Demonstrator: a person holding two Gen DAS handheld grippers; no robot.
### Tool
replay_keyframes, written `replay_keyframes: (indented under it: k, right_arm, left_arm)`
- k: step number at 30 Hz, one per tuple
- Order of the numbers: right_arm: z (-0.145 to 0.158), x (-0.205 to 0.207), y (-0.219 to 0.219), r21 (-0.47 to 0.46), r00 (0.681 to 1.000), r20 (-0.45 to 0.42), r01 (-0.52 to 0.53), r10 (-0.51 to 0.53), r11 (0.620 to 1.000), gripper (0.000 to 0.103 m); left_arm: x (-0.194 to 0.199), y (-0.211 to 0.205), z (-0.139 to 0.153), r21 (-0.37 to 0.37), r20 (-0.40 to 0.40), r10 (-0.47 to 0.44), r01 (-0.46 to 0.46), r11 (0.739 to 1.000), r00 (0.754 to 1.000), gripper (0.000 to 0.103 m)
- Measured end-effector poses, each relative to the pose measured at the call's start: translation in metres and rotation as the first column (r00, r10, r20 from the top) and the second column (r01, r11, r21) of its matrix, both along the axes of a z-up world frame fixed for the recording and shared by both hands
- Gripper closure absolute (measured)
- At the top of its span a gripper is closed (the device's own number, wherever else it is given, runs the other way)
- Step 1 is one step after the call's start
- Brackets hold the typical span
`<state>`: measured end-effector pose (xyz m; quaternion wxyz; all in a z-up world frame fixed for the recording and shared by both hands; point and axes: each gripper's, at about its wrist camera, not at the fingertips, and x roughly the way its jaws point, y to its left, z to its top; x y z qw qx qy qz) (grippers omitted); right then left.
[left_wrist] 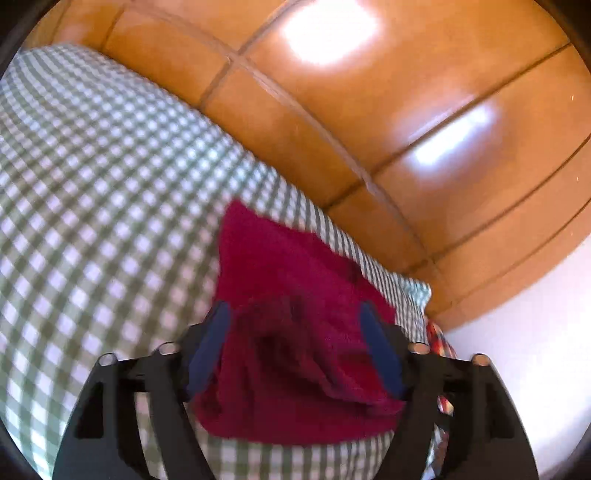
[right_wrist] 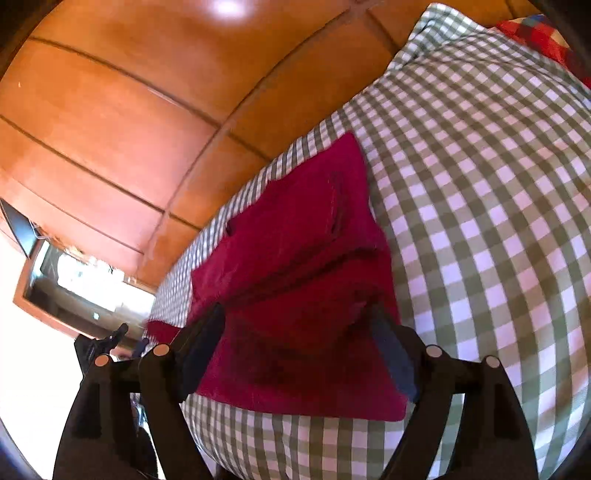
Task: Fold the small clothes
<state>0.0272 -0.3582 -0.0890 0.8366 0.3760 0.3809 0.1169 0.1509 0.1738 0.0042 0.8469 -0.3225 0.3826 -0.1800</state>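
A small dark red garment (left_wrist: 295, 306) lies folded on a green-and-white checked cloth (left_wrist: 92, 184) near the cloth's edge. In the left wrist view my left gripper (left_wrist: 293, 317) hovers over its near end, its blue-padded fingers (left_wrist: 212, 343) wide apart on either side and holding nothing. In the right wrist view the same red garment (right_wrist: 306, 258) lies flat with stacked layers. My right gripper (right_wrist: 299, 321) is open above its near end, with a finger on each side.
The checked cloth (right_wrist: 480, 221) covers a soft surface that ends beside an orange tiled floor (left_wrist: 369, 110). A red patterned fabric (right_wrist: 535, 33) lies at the far corner. A mirror or framed opening (right_wrist: 85, 291) stands at the left of the right wrist view.
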Motion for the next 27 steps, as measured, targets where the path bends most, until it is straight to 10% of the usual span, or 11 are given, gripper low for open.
replay_keyframes:
  k: [6,11,17,19,22,27]
  right_arm:
    - [-0.007,-0.035,-0.008,-0.107,0.999,-0.024,0.026,-0.028,0.994,0.014]
    - [-0.033,-0.042,0.014,-0.292,0.995,-0.104,-0.027,-0.003,0.956,0.015]
    - [-0.046,-0.008,0.045,-0.402,0.992,-0.12,-0.073,0.027,0.913,0.055]
    - [-0.046,0.0,0.052,-0.43,0.992,-0.122,-0.083,0.033,0.899,0.072]
    - [-0.045,0.01,0.055,-0.458,0.99,-0.131,-0.1,0.045,0.884,0.08]
    - [-0.048,0.003,0.04,-0.438,0.99,-0.134,-0.106,0.052,0.892,0.083]
  left_arm:
    - [-0.017,0.025,-0.02,0.123,-0.019,0.061,-0.058,0.991,0.998,0.031]
    - [-0.051,-0.012,-0.047,0.279,0.02,-0.134,0.124,0.952,0.991,0.031]
    - [-0.062,-0.053,-0.068,0.51,0.065,-0.263,0.195,0.838,0.963,0.037]
    - [-0.053,-0.053,-0.075,0.456,0.03,-0.307,0.26,0.851,0.951,0.071]
    - [-0.046,-0.048,-0.078,0.332,-0.003,-0.357,0.337,0.881,0.934,0.092]
    - [-0.053,-0.029,-0.071,0.2,0.031,-0.363,0.35,0.915,0.931,0.095]
